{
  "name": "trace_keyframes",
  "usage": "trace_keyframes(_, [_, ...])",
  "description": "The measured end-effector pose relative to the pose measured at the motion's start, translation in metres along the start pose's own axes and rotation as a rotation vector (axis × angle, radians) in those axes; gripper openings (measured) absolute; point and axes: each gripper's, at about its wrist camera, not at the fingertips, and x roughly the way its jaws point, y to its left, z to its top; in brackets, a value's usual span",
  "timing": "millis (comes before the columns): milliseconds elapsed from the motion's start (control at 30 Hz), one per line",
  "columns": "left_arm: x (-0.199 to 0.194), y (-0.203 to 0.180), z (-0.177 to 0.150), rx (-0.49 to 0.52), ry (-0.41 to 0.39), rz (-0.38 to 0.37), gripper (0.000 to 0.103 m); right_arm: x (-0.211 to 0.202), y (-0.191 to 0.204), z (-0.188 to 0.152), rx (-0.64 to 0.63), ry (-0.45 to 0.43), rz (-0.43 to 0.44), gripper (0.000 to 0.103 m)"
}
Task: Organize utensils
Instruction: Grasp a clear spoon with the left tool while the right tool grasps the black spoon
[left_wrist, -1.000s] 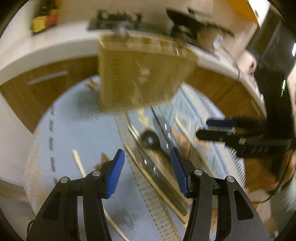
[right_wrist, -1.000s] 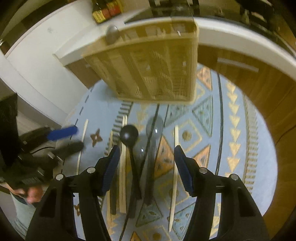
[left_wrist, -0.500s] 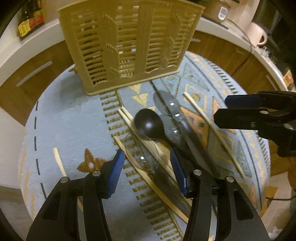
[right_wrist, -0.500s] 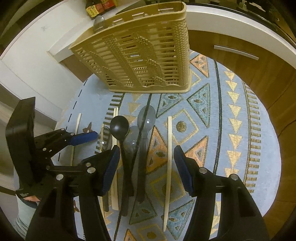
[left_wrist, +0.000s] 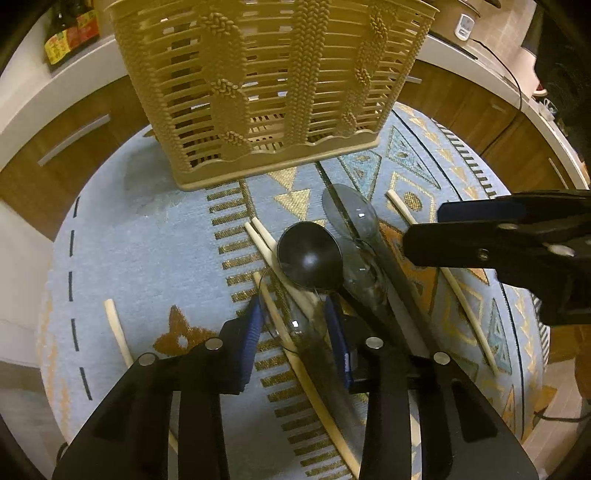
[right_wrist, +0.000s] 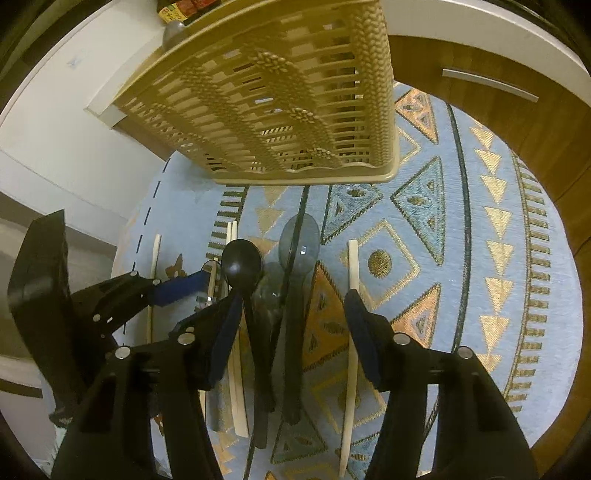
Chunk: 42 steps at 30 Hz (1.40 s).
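Note:
A tan slatted utensil basket (left_wrist: 266, 85) (right_wrist: 280, 110) stands at the far side of a round blue patterned table. In front of it lie a black spoon (left_wrist: 308, 256) (right_wrist: 242, 264), two clear grey spoons (left_wrist: 351, 214) (right_wrist: 299, 240) and several pale chopsticks (left_wrist: 458, 291) (right_wrist: 353, 266). My left gripper (left_wrist: 293, 334) is open, low over a clear spoon's handle and a chopstick, straddling them. My right gripper (right_wrist: 291, 328) is open, above the spoon handles, and shows at the right in the left wrist view (left_wrist: 480, 229).
A lone chopstick (left_wrist: 118, 332) lies near the table's left edge. A white counter with sauce bottles (left_wrist: 70, 33) and wooden cabinets (right_wrist: 517, 110) curve round behind the table. The patterned cloth (right_wrist: 461, 240) is bare on the right side.
Both grippers have come down and forward towards the utensils. My left gripper's jaws have narrowed around the clear spoon handle and chopstick. The utensils have not moved.

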Motion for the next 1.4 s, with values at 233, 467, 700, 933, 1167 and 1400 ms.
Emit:
trace_keyframes(233, [-0.010, 0.007, 0.001, -0.034, -0.024, -0.044, 0.032, 0.015, 0.003, 0.008, -0.001, 0.036, -0.003, 0.042])
trace_keyframes(467, [-0.045, 0.042, -0.001, -0.112, -0.086, -0.068, 0.032, 0.023, 0.018, 0.016, -0.022, 0.028, 0.020, 0.043])
trace_keyframes(700, [-0.069, 0.088, -0.009, -0.236, -0.142, -0.173, 0.032, 0.035, 0.047, 0.019, -0.101, 0.023, -0.018, 0.043])
trace_keyframes(933, [-0.075, 0.101, -0.011, -0.248, -0.137, -0.135, 0.032, 0.056, 0.066, 0.022, -0.148, 0.037, -0.063, 0.045])
trace_keyframes(1167, [-0.059, 0.095, -0.003, -0.226, -0.127, -0.120, 0.032, 0.072, 0.078, 0.026, -0.187, 0.047, -0.105, 0.045])
trace_keyframes(1400, [-0.055, 0.093, -0.003, -0.209, -0.136, -0.109, 0.032, 0.090, 0.102, 0.022, -0.278, 0.041, -0.201, 0.043])
